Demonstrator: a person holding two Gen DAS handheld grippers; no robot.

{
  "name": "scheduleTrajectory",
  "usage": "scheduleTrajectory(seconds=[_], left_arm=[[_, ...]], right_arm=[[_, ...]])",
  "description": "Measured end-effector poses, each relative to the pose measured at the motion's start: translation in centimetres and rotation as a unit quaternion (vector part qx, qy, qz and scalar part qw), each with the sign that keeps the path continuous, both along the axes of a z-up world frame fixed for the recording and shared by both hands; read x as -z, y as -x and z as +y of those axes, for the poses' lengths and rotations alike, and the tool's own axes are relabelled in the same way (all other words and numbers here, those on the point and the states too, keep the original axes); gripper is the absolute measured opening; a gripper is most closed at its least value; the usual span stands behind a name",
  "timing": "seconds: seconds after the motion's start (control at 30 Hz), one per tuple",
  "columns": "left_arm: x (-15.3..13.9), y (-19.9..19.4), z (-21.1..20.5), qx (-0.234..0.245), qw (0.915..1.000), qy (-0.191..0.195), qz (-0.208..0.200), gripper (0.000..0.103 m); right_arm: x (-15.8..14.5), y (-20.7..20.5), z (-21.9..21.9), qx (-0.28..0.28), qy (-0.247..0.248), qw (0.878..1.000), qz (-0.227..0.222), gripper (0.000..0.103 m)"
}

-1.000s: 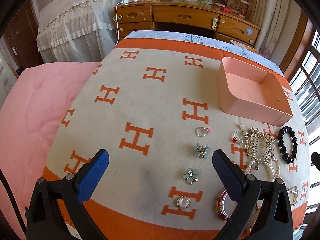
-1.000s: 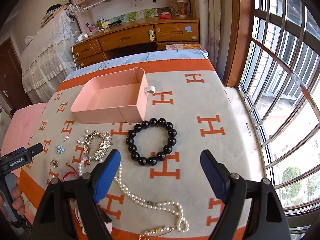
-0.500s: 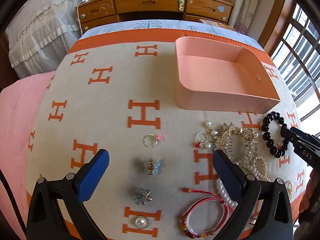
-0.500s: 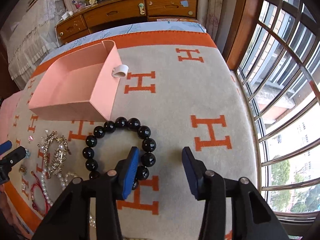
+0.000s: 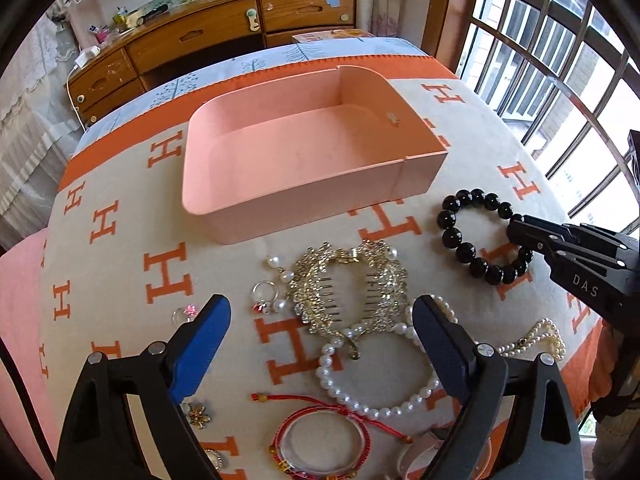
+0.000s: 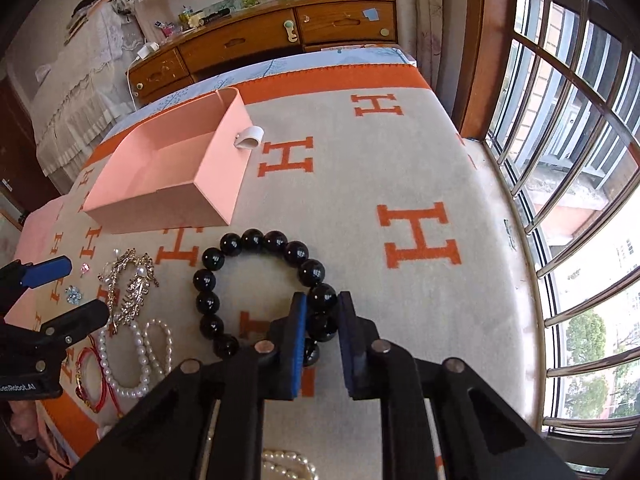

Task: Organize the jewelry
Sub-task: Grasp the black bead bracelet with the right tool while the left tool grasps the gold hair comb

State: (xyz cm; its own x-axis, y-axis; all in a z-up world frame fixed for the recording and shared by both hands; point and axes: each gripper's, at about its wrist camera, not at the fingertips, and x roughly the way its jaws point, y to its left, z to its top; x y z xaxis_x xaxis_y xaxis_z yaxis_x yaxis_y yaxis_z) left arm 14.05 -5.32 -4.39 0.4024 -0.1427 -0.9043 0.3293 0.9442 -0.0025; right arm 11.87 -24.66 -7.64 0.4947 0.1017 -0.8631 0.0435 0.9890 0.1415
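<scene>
A black bead bracelet lies on the H-patterned blanket, right of an empty pink box. My right gripper is closing on its near-right beads, and both pads touch them. My left gripper hovers wide over a crystal hair comb and a pearl bracelet. Its jaws are closing a little and touch nothing. A red string bracelet, a ring and a pearl necklace lie nearby.
Small brooches and a pink-stone ring sit by the left finger. A wooden dresser stands beyond the bed. A barred window runs along the right edge. A pink blanket covers the left side.
My left gripper swept right across the jewellery to above the comb and pearls. My right gripper sank toward the black bracelet, and its jaws went from wide open to closed around its beads.
</scene>
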Motion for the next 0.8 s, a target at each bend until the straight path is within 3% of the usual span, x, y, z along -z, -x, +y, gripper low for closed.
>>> scheduleTrajectory(seconds=[0.13,0.3,0.43,0.5,0.57,0.67,0.8], left_arm=[[0.6,-0.4,-2.1,0.015,0.9997,-0.004,0.018,0.063],[1.8,-1.1,-3.8,0.017,0.9989,-0.004,0.043,0.062],[2.0,-1.1,-4.5,0.015,0.999,-0.019,0.037,0.062],[2.1,-1.3,-4.9,0.011,0.9989,-0.029,0.036,0.059],[2.0,-1.6,-5.0,0.004,0.9986,-0.041,0.034,0.048],[1.7,-1.9,-4.9,-0.003,0.9985,-0.035,0.042,0.046],[1.0,-1.3,-5.5,0.004,0.9986,-0.05,0.019,0.046]], right_arm=[[0.1,0.6,-0.4,0.006,-0.021,1.0,-0.008,0.015],[0.3,1.3,-1.0,0.012,-0.041,0.999,-0.018,0.015],[0.3,1.8,-1.2,0.01,-0.047,0.999,-0.025,0.016],[0.4,2.0,-1.3,0.01,-0.051,0.998,-0.028,0.016],[0.4,2.1,-1.4,0.01,-0.056,0.998,-0.03,0.016],[0.5,2.3,-1.6,0.01,-0.062,0.997,-0.033,0.016],[0.5,2.6,-1.6,0.008,-0.062,0.997,-0.038,0.016]])
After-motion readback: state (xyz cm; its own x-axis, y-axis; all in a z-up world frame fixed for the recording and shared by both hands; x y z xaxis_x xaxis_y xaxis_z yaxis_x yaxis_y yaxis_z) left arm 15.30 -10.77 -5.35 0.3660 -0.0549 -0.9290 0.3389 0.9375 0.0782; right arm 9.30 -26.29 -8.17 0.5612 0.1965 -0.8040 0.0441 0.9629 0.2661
